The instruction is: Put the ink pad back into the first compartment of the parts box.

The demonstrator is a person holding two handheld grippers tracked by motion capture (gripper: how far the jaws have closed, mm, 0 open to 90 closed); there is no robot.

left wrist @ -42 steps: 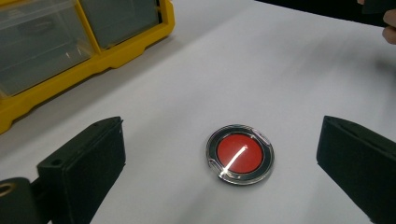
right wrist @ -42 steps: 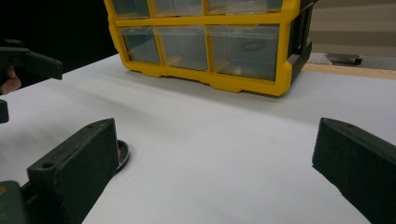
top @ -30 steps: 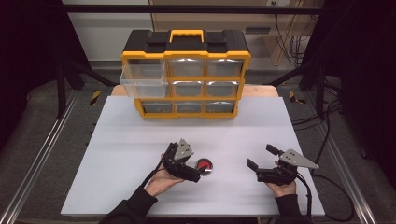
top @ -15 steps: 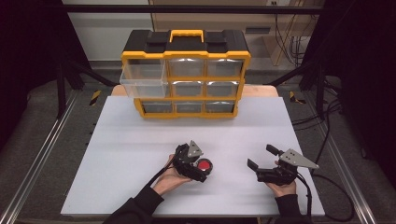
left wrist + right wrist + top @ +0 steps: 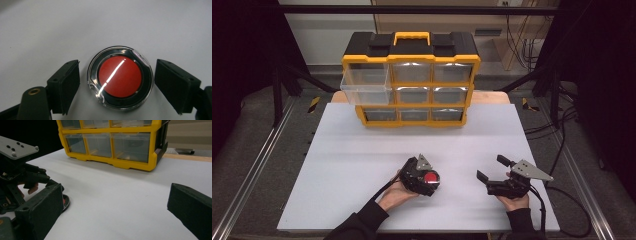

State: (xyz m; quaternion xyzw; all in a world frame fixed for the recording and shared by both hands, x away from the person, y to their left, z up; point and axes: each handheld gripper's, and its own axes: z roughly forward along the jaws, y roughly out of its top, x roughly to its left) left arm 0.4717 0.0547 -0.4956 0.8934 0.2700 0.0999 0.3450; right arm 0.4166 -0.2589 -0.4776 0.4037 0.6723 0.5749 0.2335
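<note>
From the high view, my left gripper (image 5: 428, 180) sits over the round red disc (image 5: 430, 178) at six o'clock on the white table (image 5: 362, 160), with my right gripper (image 5: 494, 174) at three o'clock from it, jaws spread on nothing. In the left gripper view the disc (image 5: 120, 77) lies flat between my wide jaws, untouched. The right gripper view shows the yellow drawer cabinet (image 5: 112, 142) at twelve o'clock.

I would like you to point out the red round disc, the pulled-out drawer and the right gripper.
red round disc (image 5: 120, 76), left gripper view, on the middle of its red face.
pulled-out drawer (image 5: 364, 89), high view, on its clear front wall.
right gripper (image 5: 493, 168), high view, midway between its open fingertips.
</note>
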